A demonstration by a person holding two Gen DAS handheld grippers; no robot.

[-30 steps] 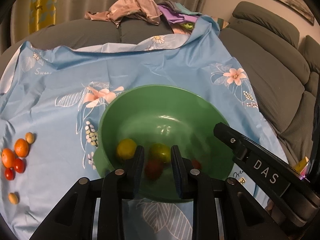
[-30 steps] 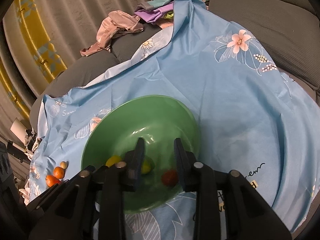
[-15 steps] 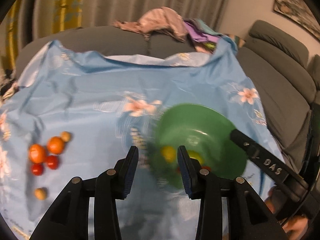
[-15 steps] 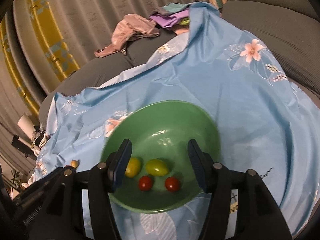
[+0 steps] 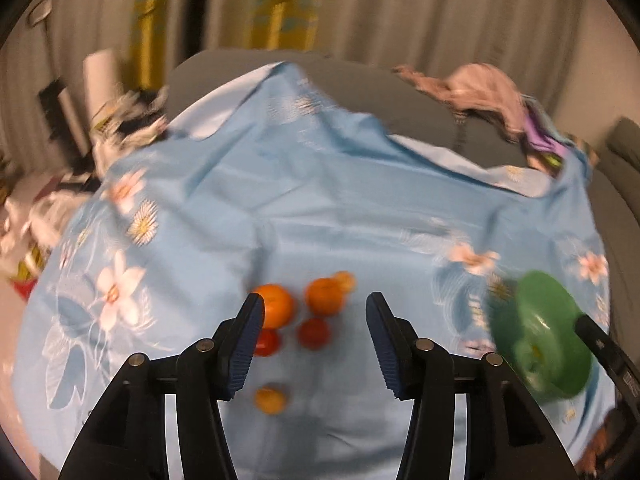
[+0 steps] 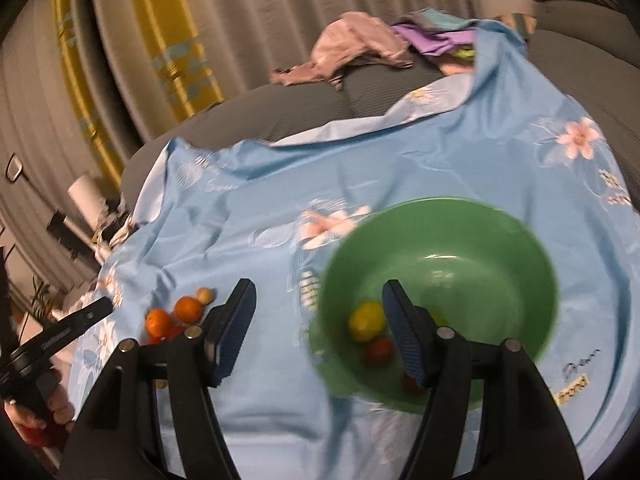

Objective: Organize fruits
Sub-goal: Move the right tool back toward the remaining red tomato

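Blue floral cloth (image 5: 320, 200) bears loose fruits (image 5: 298, 316) beneath wide-spread, unladen left gripper (image 5: 314, 340).

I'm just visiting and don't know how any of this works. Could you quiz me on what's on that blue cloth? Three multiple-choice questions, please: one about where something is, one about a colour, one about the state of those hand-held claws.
1. Where do the two oranges lie?
A. in the bowl
B. on the blue cloth, outside the bowl
C. on the pile of clothes

2. What colour is the bowl?
A. green
B. white
C. red

3. How do the left gripper's jaws stand?
A. shut on a tomato
B. shut on nothing
C. open, holding nothing

Answers:
1 B: the oranges sit on the cloth, well to the left of the bowl.
2 A: its wall and rim are plainly green in both views.
3 C: the left gripper shows a wide gap between its jaws, with the fruit lying on the cloth beyond them.
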